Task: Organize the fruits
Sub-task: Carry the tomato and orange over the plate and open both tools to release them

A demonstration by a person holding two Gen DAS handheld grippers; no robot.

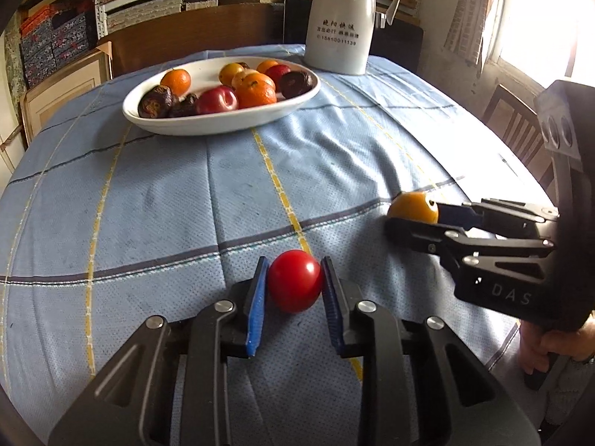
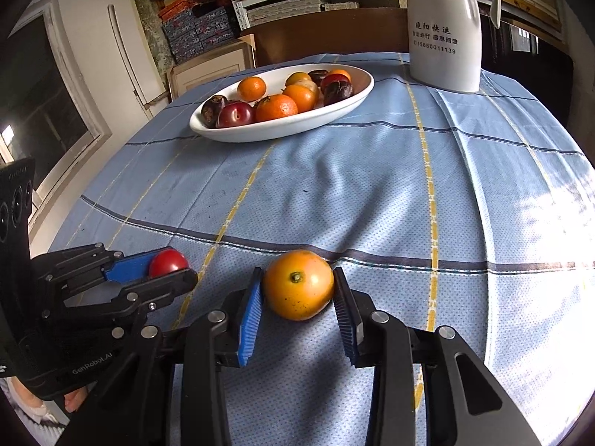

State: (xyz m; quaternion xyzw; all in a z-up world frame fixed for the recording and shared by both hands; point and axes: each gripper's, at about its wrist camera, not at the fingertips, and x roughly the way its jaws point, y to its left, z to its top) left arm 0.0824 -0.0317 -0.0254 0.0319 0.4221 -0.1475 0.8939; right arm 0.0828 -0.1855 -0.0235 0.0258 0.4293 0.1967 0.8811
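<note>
A red round fruit [image 1: 294,280] lies on the blue checked tablecloth between the blue pads of my left gripper [image 1: 295,290]; the pads touch or nearly touch its sides. An orange fruit [image 2: 298,284] lies on the cloth between the pads of my right gripper [image 2: 299,297], with small gaps at its sides. Each gripper also shows in the other view: the right gripper [image 1: 412,219] around the orange fruit [image 1: 412,207], the left gripper [image 2: 163,267] around the red fruit [image 2: 167,263]. A white oval bowl [image 1: 223,120] at the far side holds several oranges, red and dark fruits.
A tall white jug [image 1: 340,18] with printed text stands behind the bowl at the far edge. A wooden chair [image 1: 517,126] stands by the bright window at the right. Shelves with stacked boxes fill the background. The cloth [image 2: 334,193] is wrinkled in the middle.
</note>
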